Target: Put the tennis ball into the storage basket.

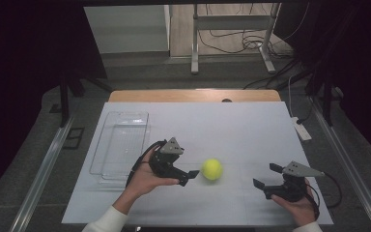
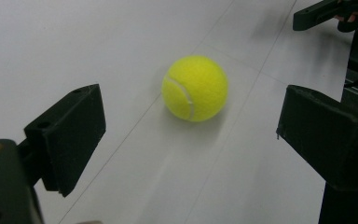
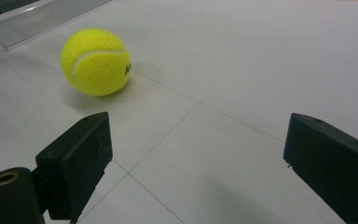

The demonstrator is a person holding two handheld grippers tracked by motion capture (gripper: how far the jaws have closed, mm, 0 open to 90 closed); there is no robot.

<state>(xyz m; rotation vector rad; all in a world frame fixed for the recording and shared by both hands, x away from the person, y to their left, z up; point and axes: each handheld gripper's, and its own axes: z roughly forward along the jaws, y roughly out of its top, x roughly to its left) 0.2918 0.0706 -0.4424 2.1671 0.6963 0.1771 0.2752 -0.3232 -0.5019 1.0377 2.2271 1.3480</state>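
The tennis ball (image 1: 212, 169) sits free on the pale surface (image 1: 232, 130), near the middle and toward my side, touching nothing but the sheet beneath it. In my left gripper view it lies just ahead of my jaws and between their lines, a little beyond the tips. My left gripper (image 1: 187, 177) is spread wide and empty, aimed at the ball from its left side and very near it. My right gripper (image 1: 265, 176) is also spread wide and holds nothing; it rests well apart from the ball, on the right of the surface, pointing back toward it. To the left of my left hand (image 1: 145, 179) lies a clear plastic tray (image 1: 107, 164), which I judge to be where the ball should go.

The risk I see is the ball rolling. It is round, light and unrestrained on a smooth sheet, so if one jaw tip brushes it before the other, it will likely skid away to the right. Closing too early, with the jaws short of the ball's widest part, would probably squeeze it forward and out. I should push further in so both pads sit at its middle before closing. The felt ought to grip well once held squarely.
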